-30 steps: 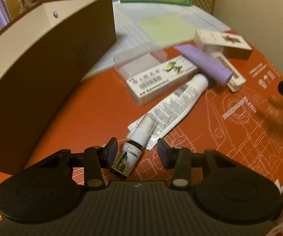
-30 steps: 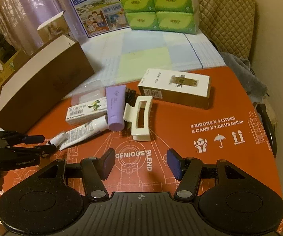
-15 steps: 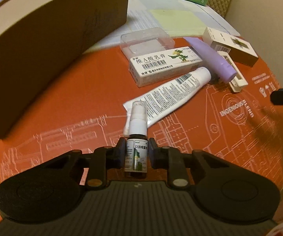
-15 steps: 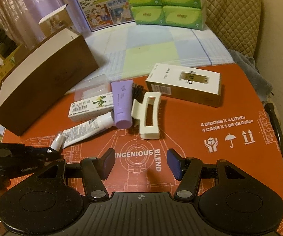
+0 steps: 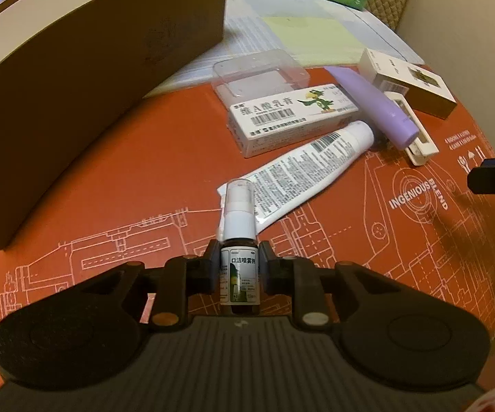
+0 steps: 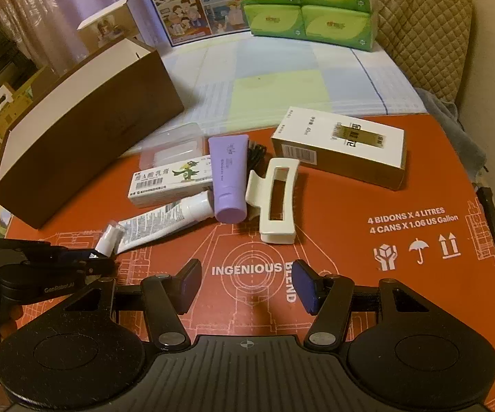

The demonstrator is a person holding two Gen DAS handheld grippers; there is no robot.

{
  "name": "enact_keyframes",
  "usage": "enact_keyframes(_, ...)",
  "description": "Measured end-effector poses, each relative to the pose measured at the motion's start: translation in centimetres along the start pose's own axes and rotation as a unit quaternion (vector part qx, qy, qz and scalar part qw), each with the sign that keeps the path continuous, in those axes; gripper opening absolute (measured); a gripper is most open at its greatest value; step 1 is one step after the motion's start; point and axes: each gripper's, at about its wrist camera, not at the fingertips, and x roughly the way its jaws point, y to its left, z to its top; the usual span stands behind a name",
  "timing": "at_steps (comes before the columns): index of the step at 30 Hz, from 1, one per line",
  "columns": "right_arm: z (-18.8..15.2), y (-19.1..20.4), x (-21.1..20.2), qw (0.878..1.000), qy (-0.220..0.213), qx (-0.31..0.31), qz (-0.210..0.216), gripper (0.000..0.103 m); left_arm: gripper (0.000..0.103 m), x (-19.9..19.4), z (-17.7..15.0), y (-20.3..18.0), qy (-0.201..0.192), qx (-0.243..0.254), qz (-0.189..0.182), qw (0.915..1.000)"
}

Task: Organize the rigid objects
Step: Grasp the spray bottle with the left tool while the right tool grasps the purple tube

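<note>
Large brown cardboard box with a white inside, open, at 10 o'clock in the left wrist view. Left gripper has just closed its jaws; now pinching the small brown spray bottle with white pump, at 6 o'clock. Bottle secured, so a lift toward the box looks next.

Right gripper spread, holding nothing.

Clutter at 1 o'clock: white-and-gold carton, clear plastic case, white ointment carton, lilac tube, white printed tube just beside the pump, cream hair claw. Path to the box appears free.
</note>
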Motion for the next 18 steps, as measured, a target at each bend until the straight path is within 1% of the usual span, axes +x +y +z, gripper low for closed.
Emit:
enact_keyframes(7,1.0,0.6,0.9,1.000,-0.012,-0.016,0.004,0.055,0.019,-1.8,0.6,1.4,-0.031,-0.031,0.021,0.9988)
enact_keyframes(14,3.2,1.3,2.8,0.998,-0.030,-0.049,0.017,0.055,0.019,-3.2,2.3,2.7,-0.058,-0.059,0.040,0.9958)
enact_keyframes(18,4.8,1.5,4.2,0.997,-0.037,-0.070,0.015,0.054,0.019,-3.4,3.1,3.0,-0.066,-0.073,0.046,0.9941)
